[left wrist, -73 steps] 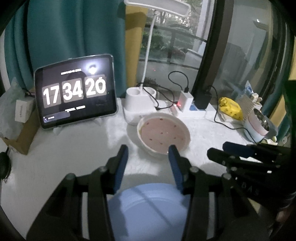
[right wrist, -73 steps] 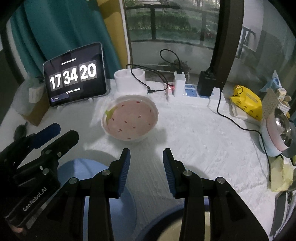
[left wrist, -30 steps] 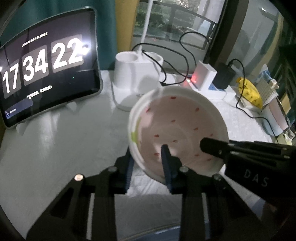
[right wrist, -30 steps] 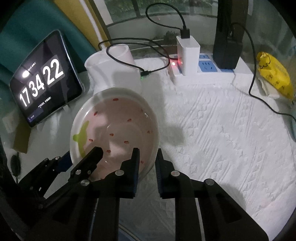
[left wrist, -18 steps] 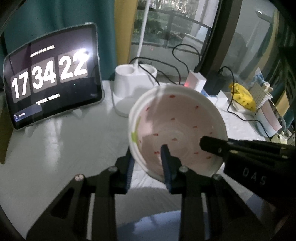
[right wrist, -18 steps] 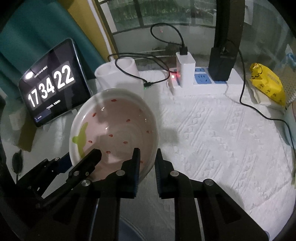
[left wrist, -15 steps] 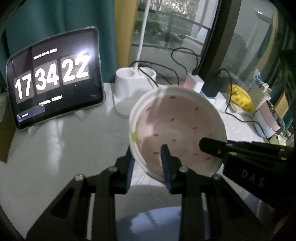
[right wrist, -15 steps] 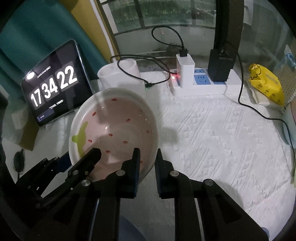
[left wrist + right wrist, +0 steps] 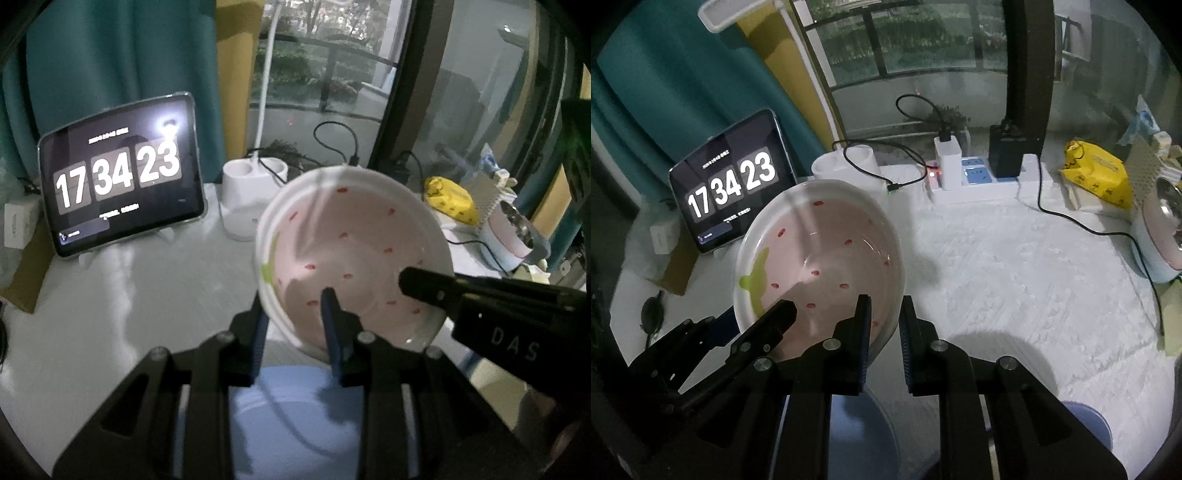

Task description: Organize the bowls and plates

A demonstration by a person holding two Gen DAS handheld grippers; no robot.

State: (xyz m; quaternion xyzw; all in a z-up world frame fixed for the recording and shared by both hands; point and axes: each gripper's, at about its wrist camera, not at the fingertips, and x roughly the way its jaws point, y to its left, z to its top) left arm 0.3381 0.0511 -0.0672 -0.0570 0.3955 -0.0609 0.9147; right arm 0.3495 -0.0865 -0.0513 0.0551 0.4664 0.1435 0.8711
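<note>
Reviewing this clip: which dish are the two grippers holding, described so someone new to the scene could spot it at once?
Start from the tablet showing a flip clock at the back left of the white table. In front of it, the left gripper and right gripper hold a bowl by its rim. It is white outside, pink inside with red flecks and a green mark, unlike the plain blue plate below.

The pink bowl [image 9: 354, 254], which earlier rested on the counter [image 9: 1015, 280] by the lamp base, is now lifted clear of it, clamped at its near rim by the left hand-held gripper [image 9: 295, 325] and the right hand-held gripper [image 9: 884, 325], above the blue plate [image 9: 295, 417]. The tablet clock [image 9: 118, 184] has advanced from 17:34:20 to 17:34:23.
</note>
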